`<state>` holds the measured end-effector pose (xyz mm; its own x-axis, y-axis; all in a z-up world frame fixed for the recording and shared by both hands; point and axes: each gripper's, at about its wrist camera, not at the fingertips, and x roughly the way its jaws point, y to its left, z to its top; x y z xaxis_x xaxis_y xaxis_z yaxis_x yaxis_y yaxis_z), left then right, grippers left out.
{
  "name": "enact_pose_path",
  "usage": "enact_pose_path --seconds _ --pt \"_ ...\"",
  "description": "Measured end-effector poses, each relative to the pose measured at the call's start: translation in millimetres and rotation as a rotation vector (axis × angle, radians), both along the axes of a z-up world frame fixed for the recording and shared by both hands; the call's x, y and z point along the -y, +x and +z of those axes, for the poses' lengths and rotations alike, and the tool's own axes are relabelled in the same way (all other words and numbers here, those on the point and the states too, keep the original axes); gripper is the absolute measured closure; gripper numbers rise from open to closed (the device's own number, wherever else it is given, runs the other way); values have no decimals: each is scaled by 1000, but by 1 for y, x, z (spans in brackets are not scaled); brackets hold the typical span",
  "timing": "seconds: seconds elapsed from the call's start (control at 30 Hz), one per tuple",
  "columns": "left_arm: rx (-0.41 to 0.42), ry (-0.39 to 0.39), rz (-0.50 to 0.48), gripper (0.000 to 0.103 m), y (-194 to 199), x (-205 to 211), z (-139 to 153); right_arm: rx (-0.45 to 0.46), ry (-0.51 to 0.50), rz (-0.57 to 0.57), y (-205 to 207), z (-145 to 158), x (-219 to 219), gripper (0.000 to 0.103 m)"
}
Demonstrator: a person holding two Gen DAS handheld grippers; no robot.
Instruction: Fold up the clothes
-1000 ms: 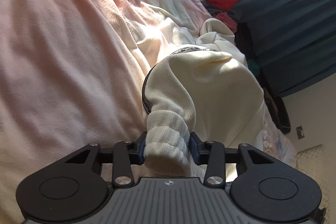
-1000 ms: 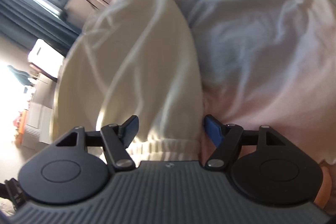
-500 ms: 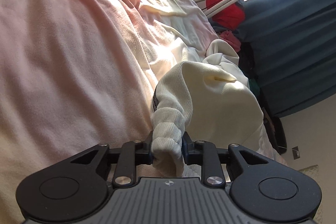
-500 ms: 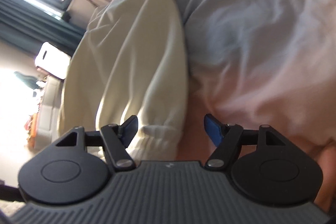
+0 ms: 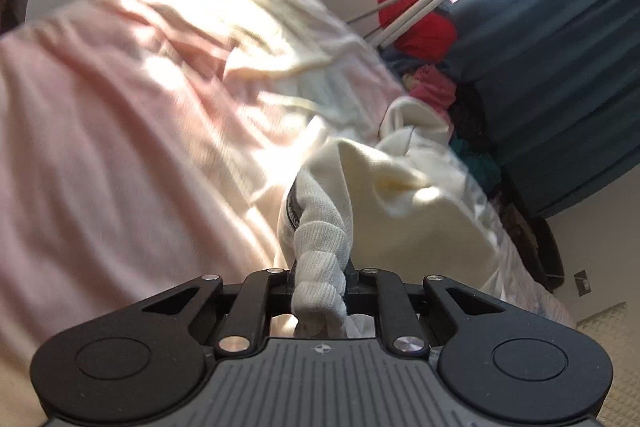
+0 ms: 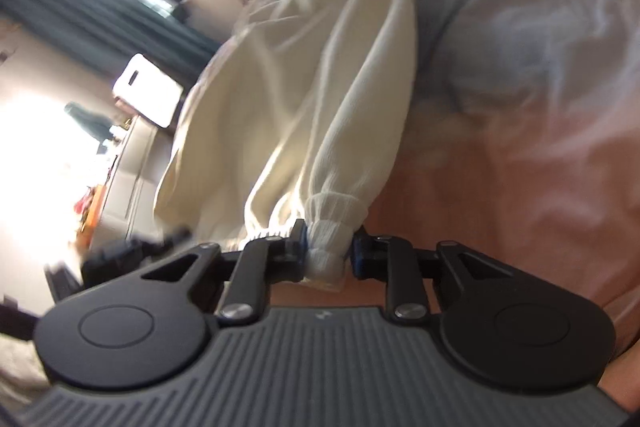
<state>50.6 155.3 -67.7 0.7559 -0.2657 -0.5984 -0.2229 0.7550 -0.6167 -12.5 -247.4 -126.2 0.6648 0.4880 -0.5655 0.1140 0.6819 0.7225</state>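
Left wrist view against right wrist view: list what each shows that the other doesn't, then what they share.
Only the left wrist view: the left gripper with jaws shut on the cream garment's ribbed hem, and a wall outlet.

Only the right wrist view: the right gripper with jaws shut on the elastic cuff, and a white box.

Both: the cream garment, pink bedding, dark curtains, red fabric.
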Motion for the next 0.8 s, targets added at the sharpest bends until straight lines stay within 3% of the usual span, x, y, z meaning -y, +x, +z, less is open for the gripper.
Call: enact_pose_path --seconds 0.13,0.3,0.4,0.47,0.57,0.7,0.8 --pt "108 102 35 89 26 -31 61 25 146 53 0 5 -55 80" --pt "115 289 67 90 80 -86 140 103 107 163 39 17 -170 80" --pt "111 420 150 90 109 -119 161 102 217 253 67 17 -238 80" --pt "73 489 212 90 135 -144 155 105 242 310 86 17 -278 80" --pt "-1 537 225 89 174 -174 115 109 218 380 110 10 -324 80" --pt "-75 559 220 87 200 -196 53 59 163 423 139 -22 -347 80" --pt "-124 555 222 86 208 -206 23 92 145 454 146 -30 -349 78"
